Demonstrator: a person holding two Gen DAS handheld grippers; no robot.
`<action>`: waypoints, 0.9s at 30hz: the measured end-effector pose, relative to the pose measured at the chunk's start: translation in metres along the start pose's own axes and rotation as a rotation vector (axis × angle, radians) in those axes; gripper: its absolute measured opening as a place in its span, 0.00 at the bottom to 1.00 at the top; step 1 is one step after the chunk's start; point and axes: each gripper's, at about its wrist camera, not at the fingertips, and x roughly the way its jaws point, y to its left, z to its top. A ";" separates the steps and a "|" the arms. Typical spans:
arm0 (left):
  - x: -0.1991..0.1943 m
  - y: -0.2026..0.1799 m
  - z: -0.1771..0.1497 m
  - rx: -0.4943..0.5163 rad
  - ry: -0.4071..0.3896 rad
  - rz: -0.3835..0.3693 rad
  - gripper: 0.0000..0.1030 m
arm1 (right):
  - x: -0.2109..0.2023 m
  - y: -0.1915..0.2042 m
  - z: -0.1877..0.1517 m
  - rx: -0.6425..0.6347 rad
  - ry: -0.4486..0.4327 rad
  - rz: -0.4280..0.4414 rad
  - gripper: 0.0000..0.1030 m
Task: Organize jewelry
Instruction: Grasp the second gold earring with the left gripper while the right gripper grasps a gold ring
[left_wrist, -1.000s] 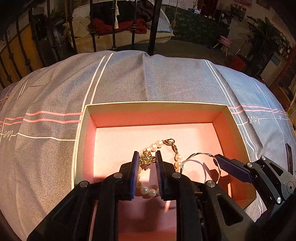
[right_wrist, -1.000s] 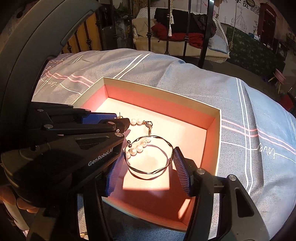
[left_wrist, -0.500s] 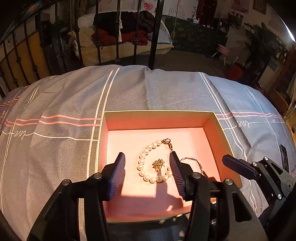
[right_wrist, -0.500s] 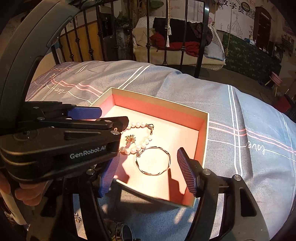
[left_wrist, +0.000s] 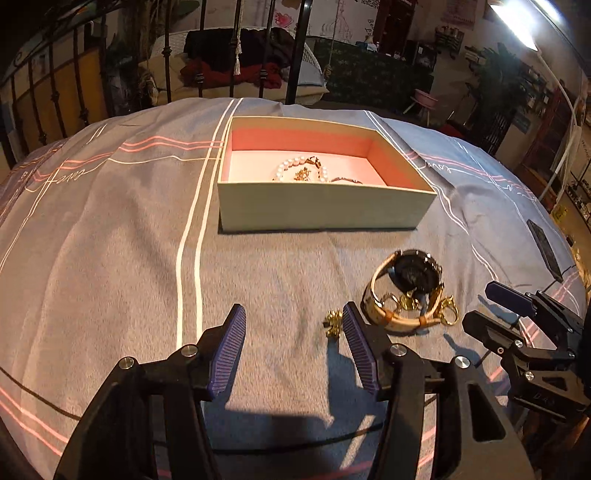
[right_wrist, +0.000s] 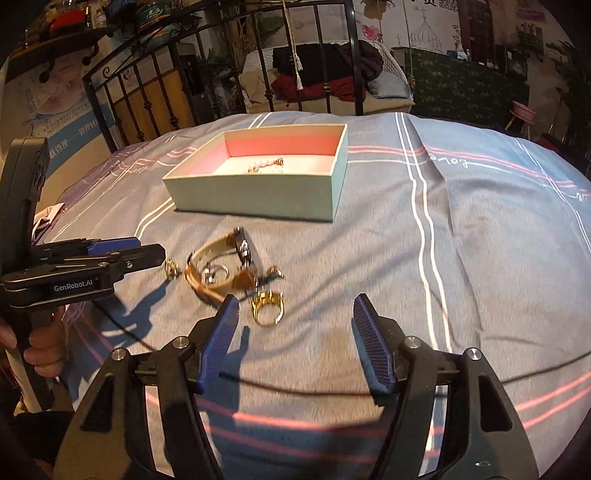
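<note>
Ahead of both tongs, on the bedspread (left_wrist: 110, 258), lies the remaining jewelry. The left gripper (left_wrist: 293, 347) has just been opening; the right gripper (right_wrist: 291, 338) stands released. Both are empty. The watch (left_wrist: 406, 291) probably handles rigid at the case, limp at the strap: grasp across the strap. The gold ring (right_wrist: 267, 308), just ahead of the right gripper's left pad, looks light and slippery. The box (left_wrist: 317, 210) sits beyond.

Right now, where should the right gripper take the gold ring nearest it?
Grip the gold ring across its plain band, coming from above: it lies flat on the bedspread, spiky top toward the watch, band side nearer the right gripper, whose jaws are empty.
</note>
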 end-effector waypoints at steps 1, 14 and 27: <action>0.000 -0.002 -0.004 0.011 -0.004 0.004 0.52 | -0.001 0.001 -0.007 0.003 0.004 0.001 0.63; 0.017 -0.025 -0.007 0.112 -0.009 0.060 0.50 | 0.002 0.019 -0.019 -0.064 0.001 -0.019 0.63; 0.018 -0.033 -0.010 0.151 -0.033 0.083 0.16 | 0.027 0.025 0.001 -0.140 0.055 -0.042 0.61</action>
